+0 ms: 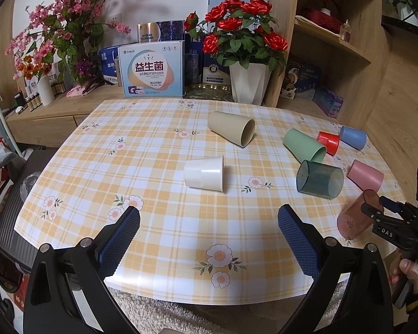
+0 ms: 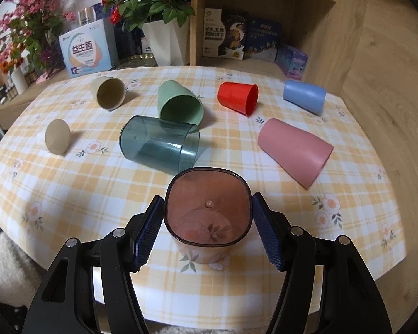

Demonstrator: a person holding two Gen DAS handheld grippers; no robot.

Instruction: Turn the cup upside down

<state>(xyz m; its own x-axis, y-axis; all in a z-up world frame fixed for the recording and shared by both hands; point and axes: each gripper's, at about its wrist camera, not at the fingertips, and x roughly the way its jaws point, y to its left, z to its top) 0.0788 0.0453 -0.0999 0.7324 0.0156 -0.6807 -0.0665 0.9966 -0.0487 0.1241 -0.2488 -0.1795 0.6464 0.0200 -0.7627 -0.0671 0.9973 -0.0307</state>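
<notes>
Left wrist view: the left gripper [image 1: 209, 220] hovers over the near edge of the worktop [image 1: 158, 128], its fingers [image 1: 126, 224] wide apart with nothing between them. Ahead of the fingers a white cup [image 1: 204, 173] lies on its side; a beige cup [image 1: 232, 131] lies beyond it. To the right of the fingers lie a teal cup [image 1: 320, 179], a green cup [image 1: 303, 144], a red cup [image 1: 329, 142], a blue cup [image 1: 353, 137] and a pink cup [image 1: 365, 178]. At far right the right gripper [image 1: 383, 208] meets the brown cup [image 1: 355, 215]. Right wrist view: the brown cup [image 2: 207, 208] lies on the worktop [image 2: 83, 183] between the fingers [image 2: 149, 226] of the right gripper [image 2: 207, 229], its mouth facing the camera. The fingers stand apart, flanking the cup; a narrow gap shows on each side.
</notes>
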